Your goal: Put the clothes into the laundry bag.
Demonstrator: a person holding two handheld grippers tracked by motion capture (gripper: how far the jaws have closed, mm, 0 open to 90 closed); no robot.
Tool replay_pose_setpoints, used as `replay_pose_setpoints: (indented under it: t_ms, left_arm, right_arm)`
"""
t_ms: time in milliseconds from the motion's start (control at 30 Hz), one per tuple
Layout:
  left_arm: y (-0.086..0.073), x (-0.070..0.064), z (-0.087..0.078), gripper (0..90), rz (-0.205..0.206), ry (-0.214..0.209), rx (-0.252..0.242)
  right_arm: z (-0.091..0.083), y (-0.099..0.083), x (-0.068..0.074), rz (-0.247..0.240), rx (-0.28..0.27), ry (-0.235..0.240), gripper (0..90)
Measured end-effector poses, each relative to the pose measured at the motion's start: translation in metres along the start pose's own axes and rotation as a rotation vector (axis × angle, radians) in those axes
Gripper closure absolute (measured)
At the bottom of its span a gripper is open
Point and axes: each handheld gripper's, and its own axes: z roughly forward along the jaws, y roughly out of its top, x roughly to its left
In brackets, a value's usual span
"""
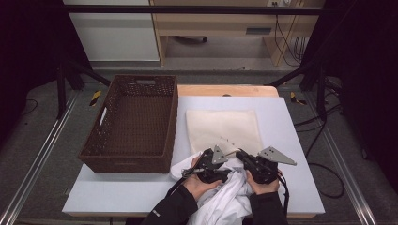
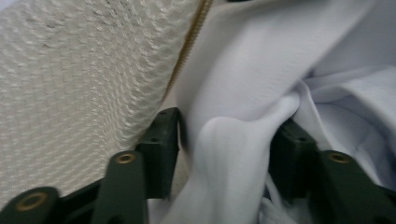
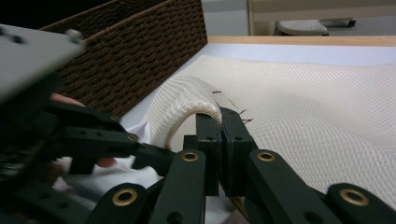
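A cream mesh bag (image 1: 223, 129) lies flat on the table, and its gold zip shows in the left gripper view beside the mesh (image 2: 70, 84). A white garment (image 1: 225, 201) is bunched at the table's front edge. My right gripper (image 1: 238, 153) is shut on the bag's near edge and lifts it into an arch (image 3: 187, 98); its jaws (image 3: 220, 126) stand pressed together. My left gripper (image 1: 225, 172) sits just left of it at the bag's mouth. Its jaws (image 2: 224, 140) are closed around a thick fold of the white garment (image 2: 243, 70).
A dark brown wicker basket (image 1: 124, 161) stands empty on the table's left half, and its wall (image 3: 130, 56) is close to the bag's left side. The person's hands and dark sleeves come in at the bottom centre. A wooden bench sits behind the table.
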Motion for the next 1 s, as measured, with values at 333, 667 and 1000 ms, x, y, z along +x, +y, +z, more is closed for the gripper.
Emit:
replay_pose_setpoints:
  t_ms: [333, 667, 1000]
  left_arm:
    - [-0.017, -0.004, -0.055, 27.9, 0.04, 0.038, -0.028]
    - [-0.04, -0.003, -0.043, 80.0, -0.063, -0.025, -0.043]
    - [-0.007, -0.021, -0.02, 81.8, 0.006, -0.024, -0.04]
  right_arm:
    - [-0.002, -0.001, -0.001, -0.007, 0.01, -0.018, 87.8]
    - [0.002, -0.002, 0.003, -0.012, 0.027, -0.024, 87.9]
    - [0.004, -0.002, 0.005, -0.012, 0.02, -0.003, 88.0]
